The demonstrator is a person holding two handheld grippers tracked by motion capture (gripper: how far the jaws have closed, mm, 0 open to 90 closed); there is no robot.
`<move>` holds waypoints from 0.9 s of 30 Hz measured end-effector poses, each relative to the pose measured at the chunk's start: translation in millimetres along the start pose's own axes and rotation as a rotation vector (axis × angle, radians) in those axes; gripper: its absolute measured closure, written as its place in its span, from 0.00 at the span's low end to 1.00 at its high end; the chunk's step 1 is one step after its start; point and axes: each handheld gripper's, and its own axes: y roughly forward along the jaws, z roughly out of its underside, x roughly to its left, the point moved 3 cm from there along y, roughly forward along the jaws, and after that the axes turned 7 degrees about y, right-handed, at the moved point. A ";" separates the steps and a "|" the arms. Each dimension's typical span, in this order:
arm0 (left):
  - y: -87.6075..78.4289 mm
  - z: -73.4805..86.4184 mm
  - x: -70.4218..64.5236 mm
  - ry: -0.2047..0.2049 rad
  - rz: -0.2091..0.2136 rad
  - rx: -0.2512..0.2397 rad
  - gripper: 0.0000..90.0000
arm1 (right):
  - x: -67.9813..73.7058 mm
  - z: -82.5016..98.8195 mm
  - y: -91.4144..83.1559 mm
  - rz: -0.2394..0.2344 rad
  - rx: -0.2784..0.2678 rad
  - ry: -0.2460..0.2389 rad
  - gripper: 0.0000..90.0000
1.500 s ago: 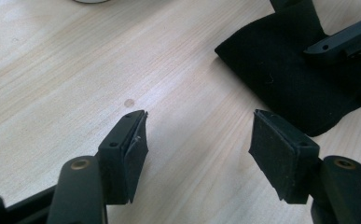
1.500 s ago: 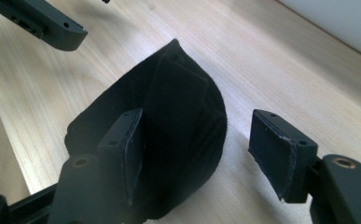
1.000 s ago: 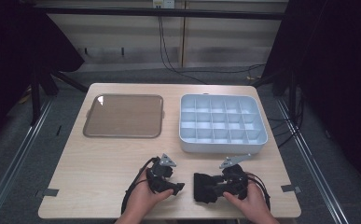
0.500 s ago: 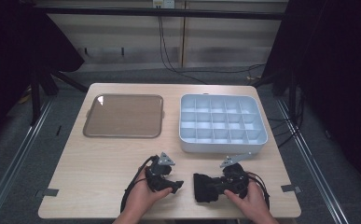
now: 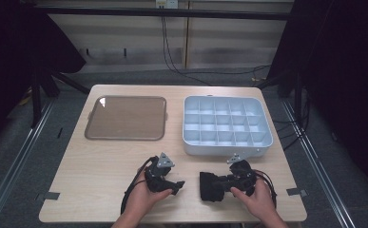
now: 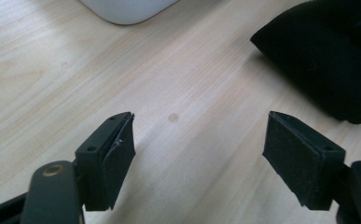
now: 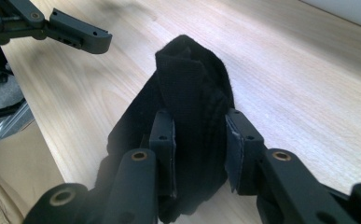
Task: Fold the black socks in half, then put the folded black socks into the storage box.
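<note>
One black cloth (image 5: 212, 186) is pinched in the right claw (image 7: 199, 154) at lower centre-right of the high view; the left claw (image 5: 178, 186), just opened and empty, is pointed at it from just left.

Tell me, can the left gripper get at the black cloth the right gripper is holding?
Probably yes. The left gripper stands open over bare table, and the black cloth, pinched in the right gripper, lies just beyond its jaws with nothing between.

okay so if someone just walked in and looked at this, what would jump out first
Probably the black cloth bunched up near the table's front edge, pinched in the right gripper. Beside it the left gripper sits open and empty, and behind them lie a white divided box and a brown tray.
</note>
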 end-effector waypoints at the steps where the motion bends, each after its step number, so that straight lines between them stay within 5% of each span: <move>1: 0.0 0.4 0.8 0.011 -0.003 0.011 0.26 | -1.8 -0.6 -1.1 0.004 -0.003 0.004 0.75; 18: 1.8 9.3 11.1 0.047 -0.063 0.019 0.22 | -15.2 -14.0 -22.2 0.024 -0.010 0.025 0.75; 27: 4.3 12.1 14.1 0.055 -0.058 0.017 0.21 | -22.8 -17.5 -33.0 0.035 -0.013 0.040 0.75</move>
